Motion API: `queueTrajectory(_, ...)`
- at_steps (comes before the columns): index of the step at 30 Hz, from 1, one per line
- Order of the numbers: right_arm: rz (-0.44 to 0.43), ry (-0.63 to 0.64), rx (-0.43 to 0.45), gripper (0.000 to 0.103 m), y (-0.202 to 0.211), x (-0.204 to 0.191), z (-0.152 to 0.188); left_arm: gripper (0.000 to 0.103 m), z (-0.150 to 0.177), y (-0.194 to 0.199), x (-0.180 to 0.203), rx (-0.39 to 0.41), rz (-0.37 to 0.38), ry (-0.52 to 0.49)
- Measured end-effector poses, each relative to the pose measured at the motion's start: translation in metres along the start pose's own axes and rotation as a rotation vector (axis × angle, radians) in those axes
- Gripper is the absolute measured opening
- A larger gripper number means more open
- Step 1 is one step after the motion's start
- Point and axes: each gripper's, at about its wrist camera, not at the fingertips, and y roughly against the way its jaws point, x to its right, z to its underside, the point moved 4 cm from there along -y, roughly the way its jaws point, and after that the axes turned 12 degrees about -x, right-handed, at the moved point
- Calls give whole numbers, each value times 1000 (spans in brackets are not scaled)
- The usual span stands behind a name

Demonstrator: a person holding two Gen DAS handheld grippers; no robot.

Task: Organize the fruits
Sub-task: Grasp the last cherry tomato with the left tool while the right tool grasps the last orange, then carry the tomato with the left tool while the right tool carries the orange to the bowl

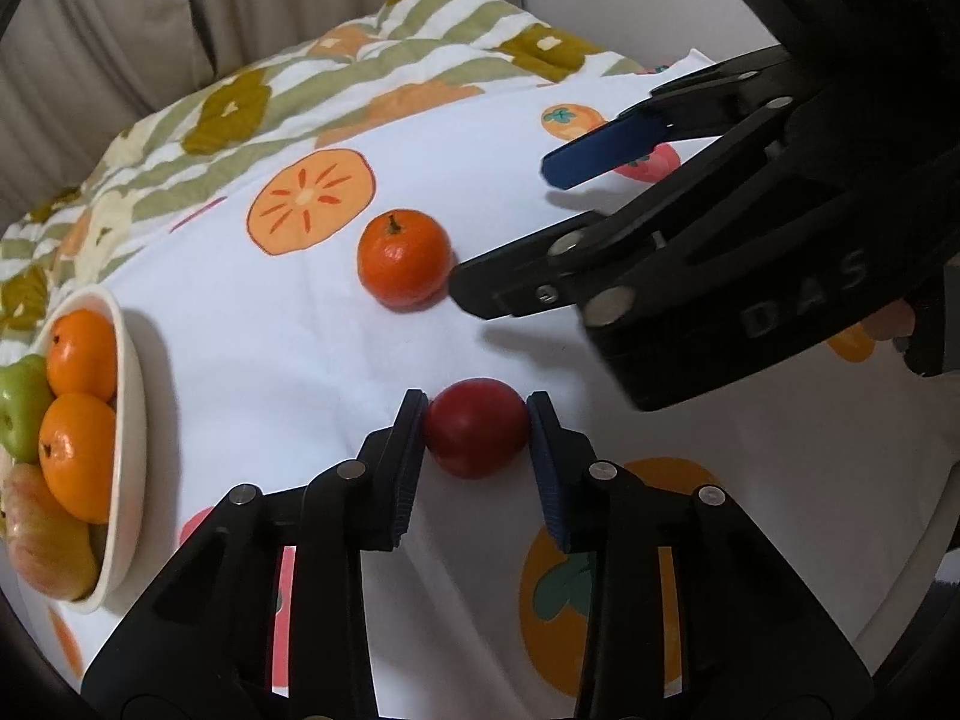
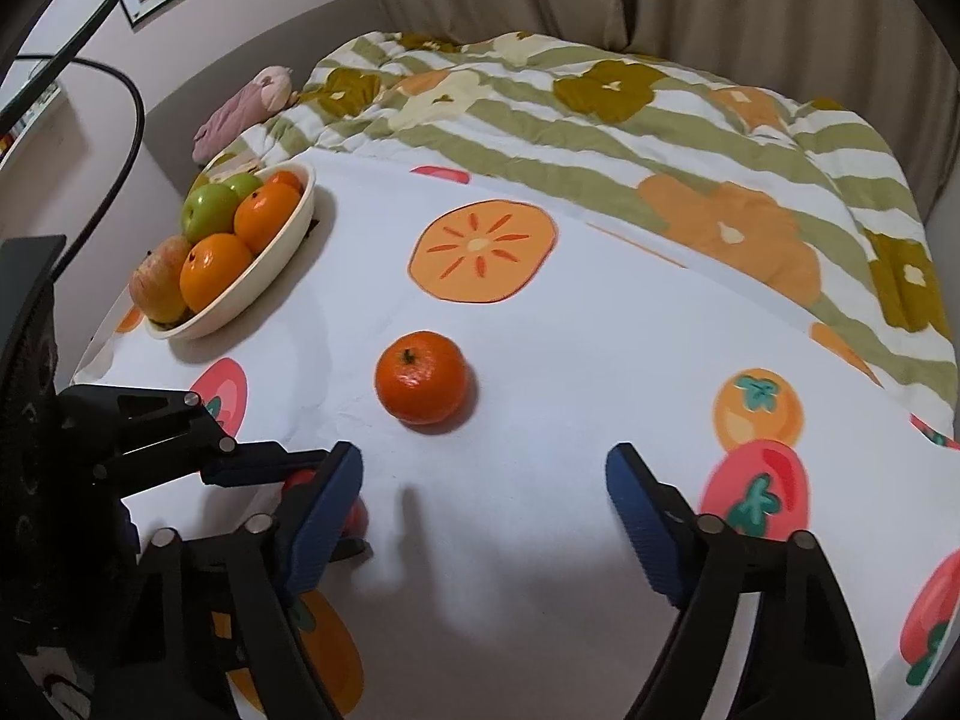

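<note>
My left gripper (image 1: 477, 420) is shut on a red fruit (image 1: 477, 426) that rests on the white fruit-print cloth (image 1: 270, 330); both blue pads touch its sides. In the right wrist view the red fruit (image 2: 358, 517) is mostly hidden behind the fingers. A loose orange mandarin (image 1: 403, 258) (image 2: 421, 383) lies beyond it. My right gripper (image 2: 483, 480) (image 1: 501, 231) is open and empty, just short of the mandarin. A cream bowl (image 1: 129, 420) (image 2: 273, 258) at the left holds oranges, green apples and a reddish apple.
A striped flower-print quilt (image 2: 660, 138) lies bunched behind the cloth, with curtains beyond. A pink soft toy (image 2: 240, 111) lies at the far left near the wall. A black cable (image 2: 135, 114) hangs at the left.
</note>
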Motion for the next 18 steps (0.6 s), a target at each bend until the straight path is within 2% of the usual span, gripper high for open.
queueTrajectory(3,-16,14,-6,73,-7,-4,-5,38,2,1,-5,-8,-6,13)
queueTrajectory(7,-34,24,-15,63,-16,-10,-12,38,6,1,-16,-23,-18,35)
queueTrajectory(13,-26,41,-10,58,-23,-15,-21,38,13,5,-31,-32,-43,64)
queueTrajectory(15,-21,45,-10,53,-24,-16,-23,38,15,6,-36,-34,-49,77)
queueTrajectory(17,-14,49,-12,40,-25,-18,-26,38,18,8,-42,-34,-55,88)
queueTrajectory(18,-10,52,-15,37,-26,-19,-27,38,19,10,-45,-32,-58,97)
